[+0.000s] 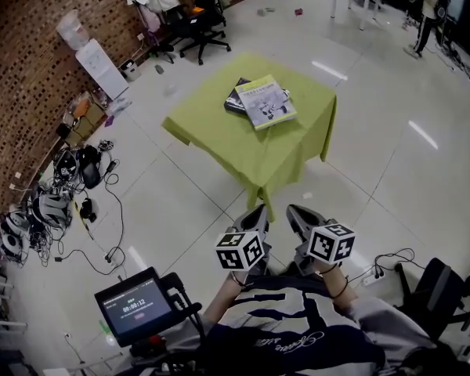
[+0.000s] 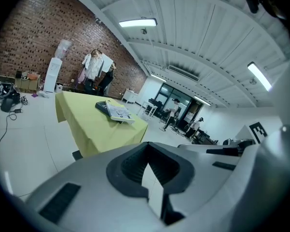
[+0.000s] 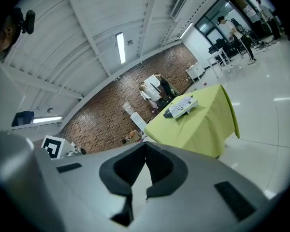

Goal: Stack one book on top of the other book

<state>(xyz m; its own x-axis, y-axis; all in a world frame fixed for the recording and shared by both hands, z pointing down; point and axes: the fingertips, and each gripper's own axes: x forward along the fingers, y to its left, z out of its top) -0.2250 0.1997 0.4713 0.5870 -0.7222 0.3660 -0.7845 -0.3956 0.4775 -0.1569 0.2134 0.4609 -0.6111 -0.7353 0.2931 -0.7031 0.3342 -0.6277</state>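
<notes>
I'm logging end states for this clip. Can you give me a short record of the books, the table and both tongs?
top book: light cover, lies askew on the dark book
dark book: underneath, left edge showing
table: green cloth, carries both books
left tongs: shut, empty, short of the table
right tongs: shut, empty, beside the left tongs
stacking: looks done

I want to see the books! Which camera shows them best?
The head view: it looks down on the books, so the top cover shows. Both gripper views show them tiny and side-on.
</notes>
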